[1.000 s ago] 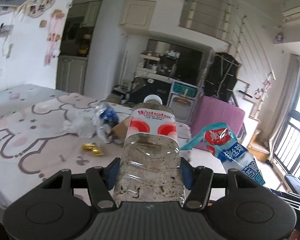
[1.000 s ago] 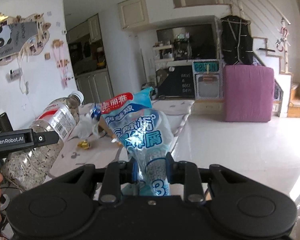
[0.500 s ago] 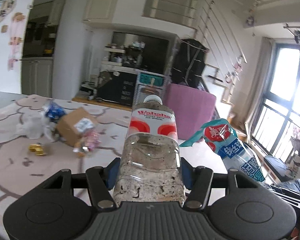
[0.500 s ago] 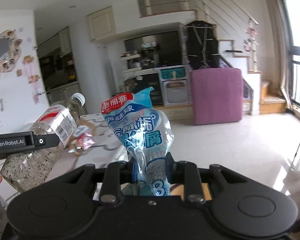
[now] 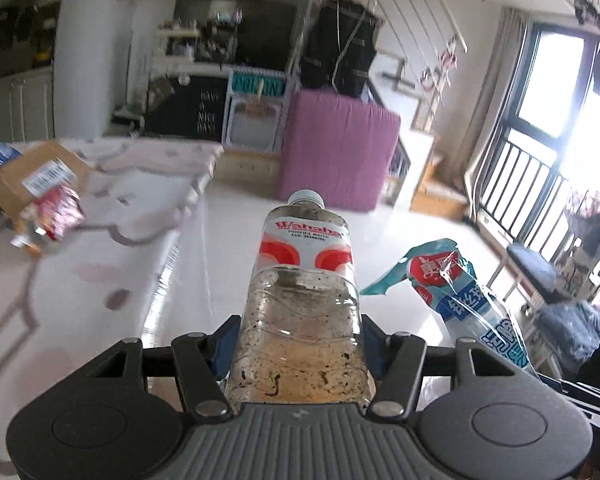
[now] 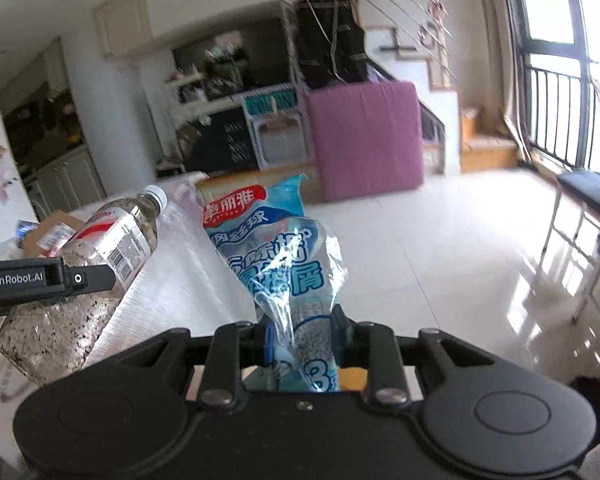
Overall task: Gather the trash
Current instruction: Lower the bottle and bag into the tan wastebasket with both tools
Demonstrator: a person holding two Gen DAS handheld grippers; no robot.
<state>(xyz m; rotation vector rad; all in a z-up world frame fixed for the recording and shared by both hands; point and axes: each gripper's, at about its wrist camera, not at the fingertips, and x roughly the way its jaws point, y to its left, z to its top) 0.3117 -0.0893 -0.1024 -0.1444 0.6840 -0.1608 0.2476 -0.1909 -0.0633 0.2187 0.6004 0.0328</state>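
Left wrist view: left hand-held gripper (image 5: 300,346) clamps a light, stiff yet crushable plastic bottle (image 5: 304,288) at its lower body; right wrist view: right hand-held gripper (image 6: 302,342), nearly closed, pinches a limp, crinkly blue wrapper (image 6: 276,252) at its base.

The patterned bed (image 5: 112,216) carries a cardboard box (image 5: 28,176), a red wrapper (image 5: 58,210) beside it.

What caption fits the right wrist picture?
Right gripper pinches a blue plastic bag; left gripper carries a dirty water bottle.
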